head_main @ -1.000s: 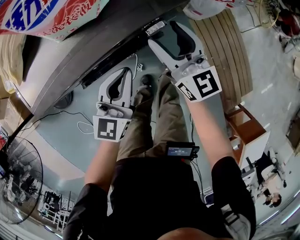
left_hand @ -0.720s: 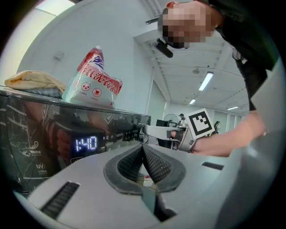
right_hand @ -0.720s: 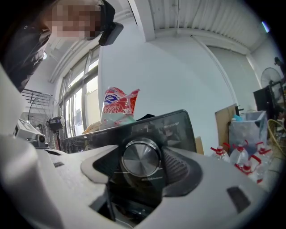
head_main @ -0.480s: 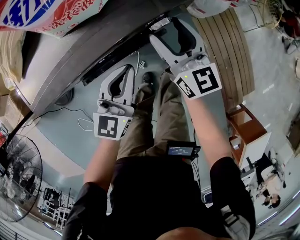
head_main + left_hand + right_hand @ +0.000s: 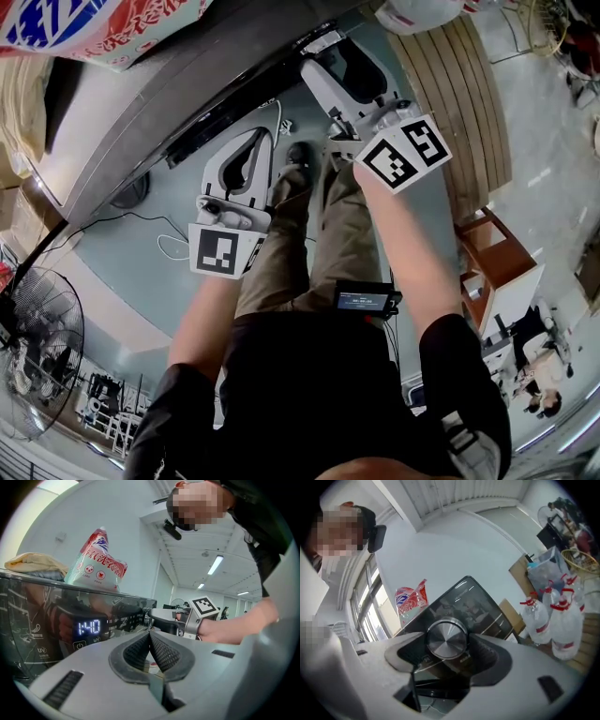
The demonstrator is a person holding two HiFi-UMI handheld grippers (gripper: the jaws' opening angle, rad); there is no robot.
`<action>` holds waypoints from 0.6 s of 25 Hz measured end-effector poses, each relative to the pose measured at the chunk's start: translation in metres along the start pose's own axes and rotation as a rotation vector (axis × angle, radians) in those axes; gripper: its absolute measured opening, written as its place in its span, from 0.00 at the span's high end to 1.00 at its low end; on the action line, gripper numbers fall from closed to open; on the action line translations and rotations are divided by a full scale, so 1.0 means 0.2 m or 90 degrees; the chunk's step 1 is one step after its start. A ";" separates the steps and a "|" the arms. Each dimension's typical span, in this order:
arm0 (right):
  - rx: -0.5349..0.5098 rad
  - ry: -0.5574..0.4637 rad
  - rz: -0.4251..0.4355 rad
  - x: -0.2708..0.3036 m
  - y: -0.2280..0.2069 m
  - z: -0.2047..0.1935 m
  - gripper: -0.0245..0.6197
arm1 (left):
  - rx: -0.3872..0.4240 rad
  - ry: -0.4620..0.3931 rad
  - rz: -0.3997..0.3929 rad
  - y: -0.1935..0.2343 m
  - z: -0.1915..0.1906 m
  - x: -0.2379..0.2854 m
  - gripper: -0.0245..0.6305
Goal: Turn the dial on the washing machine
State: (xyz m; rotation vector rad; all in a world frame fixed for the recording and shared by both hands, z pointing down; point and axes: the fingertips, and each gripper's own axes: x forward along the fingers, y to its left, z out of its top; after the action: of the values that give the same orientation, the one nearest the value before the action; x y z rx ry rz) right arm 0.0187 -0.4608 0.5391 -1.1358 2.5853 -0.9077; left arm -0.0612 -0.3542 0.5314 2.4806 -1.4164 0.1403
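The washing machine's dark glossy panel (image 5: 202, 117) runs across the upper left of the head view. In the right gripper view its round silver dial (image 5: 446, 638) sits between the two pads of my right gripper (image 5: 447, 645), which is shut on it. From the head view the right gripper (image 5: 330, 58) reaches up to the panel and hides the dial. My left gripper (image 5: 260, 139) hangs lower and to the left, off the panel, its jaws shut on nothing. The left gripper (image 5: 150, 634) looks at the lit display (image 5: 89, 627) reading 1:40.
A red-and-white bag (image 5: 94, 23) lies on top of the machine. Wooden slats (image 5: 459, 103) and clear bottles (image 5: 555, 616) are to the right. A wooden stool (image 5: 492, 258) stands lower right, a fan (image 5: 37, 347) lower left. A cable (image 5: 169, 248) trails on the floor.
My right gripper has twisted about its own axis while on the dial; its marker cube now shows tilted. The left gripper has hardly moved.
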 end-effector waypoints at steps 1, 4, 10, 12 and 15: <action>0.026 -0.006 0.004 0.00 -0.01 0.00 0.52 | 0.000 0.001 0.000 0.00 0.00 0.00 0.97; 0.151 -0.030 0.020 -0.01 -0.03 0.01 0.52 | 0.002 0.003 0.000 0.00 0.00 0.00 0.97; 0.493 -0.069 0.091 0.01 -0.04 -0.05 0.52 | 0.001 0.006 -0.003 -0.01 -0.01 0.01 0.97; 0.562 -0.099 0.094 0.00 -0.06 -0.04 0.52 | -0.001 0.006 -0.004 -0.02 -0.01 0.01 0.97; 0.631 -0.132 0.092 -0.02 -0.11 -0.02 0.52 | -0.002 0.004 -0.003 -0.01 -0.01 0.01 0.97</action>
State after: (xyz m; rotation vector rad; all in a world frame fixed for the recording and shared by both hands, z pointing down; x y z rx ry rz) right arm 0.0328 -0.4684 0.5541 -0.6726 1.6206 -1.6306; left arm -0.0573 -0.3544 0.5334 2.4790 -1.4078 0.1444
